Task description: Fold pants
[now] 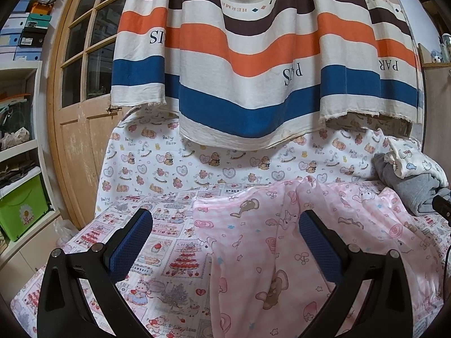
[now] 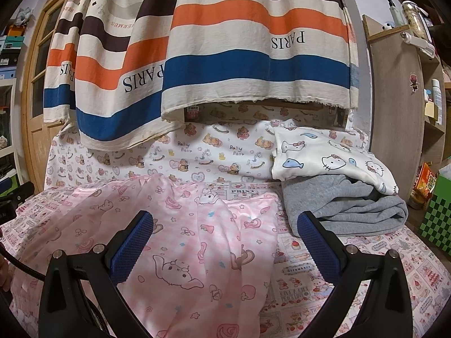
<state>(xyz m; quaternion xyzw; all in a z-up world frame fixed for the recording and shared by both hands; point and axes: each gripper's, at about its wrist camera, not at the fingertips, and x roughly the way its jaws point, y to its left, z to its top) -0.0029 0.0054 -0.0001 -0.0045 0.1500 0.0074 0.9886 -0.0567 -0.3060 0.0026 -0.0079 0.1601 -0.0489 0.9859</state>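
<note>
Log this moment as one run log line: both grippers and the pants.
left gripper: open, above pants | right gripper: open, above pants | pink pants: spread rumpled on bed, ungrasped | grey garment: folded beside

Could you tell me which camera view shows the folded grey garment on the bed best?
The right wrist view shows it best: the folded grey garment lies in full sight under a white cat-print cloth, beside the pink pants. The left wrist view catches only part of it at the right edge.

left gripper: jaws wide apart, empty | pink pants: spread on printed sheet
</note>
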